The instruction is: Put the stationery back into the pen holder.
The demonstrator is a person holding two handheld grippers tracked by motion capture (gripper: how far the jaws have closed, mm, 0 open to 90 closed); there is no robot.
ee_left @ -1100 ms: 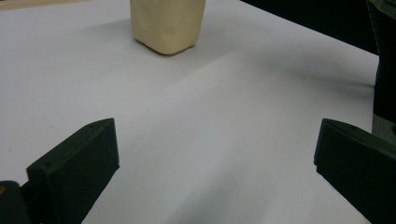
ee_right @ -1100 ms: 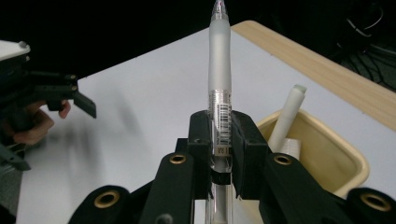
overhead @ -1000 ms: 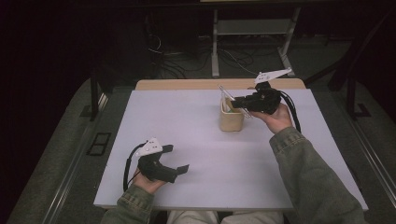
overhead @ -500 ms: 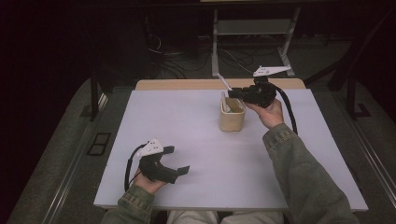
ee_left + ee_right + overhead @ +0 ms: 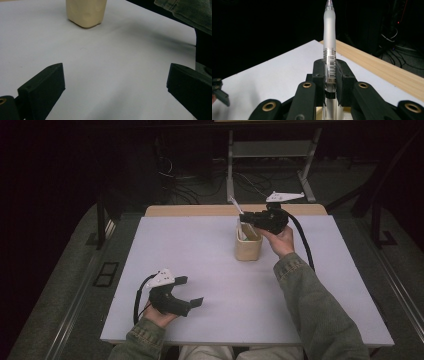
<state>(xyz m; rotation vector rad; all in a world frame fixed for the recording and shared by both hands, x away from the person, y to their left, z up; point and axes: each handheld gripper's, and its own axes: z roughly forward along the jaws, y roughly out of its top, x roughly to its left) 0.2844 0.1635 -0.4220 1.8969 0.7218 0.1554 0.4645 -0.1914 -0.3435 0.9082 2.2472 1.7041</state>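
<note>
Pen (image 5: 329, 45) clamped between right gripper (image 5: 329, 82) jaws, above beige cup (image 5: 248, 247). Left gripper (image 5: 190, 292) jaws spread, empty. Risk: tilted pen catches cup rim, tips cup.

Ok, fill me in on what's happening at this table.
A person works two grippers at a white table. The right gripper has its jaws shut on a pen, holding it upright above a beige cup near the table's far edge. The left gripper rests near the front edge with its jaws open and nothing between them.
</note>
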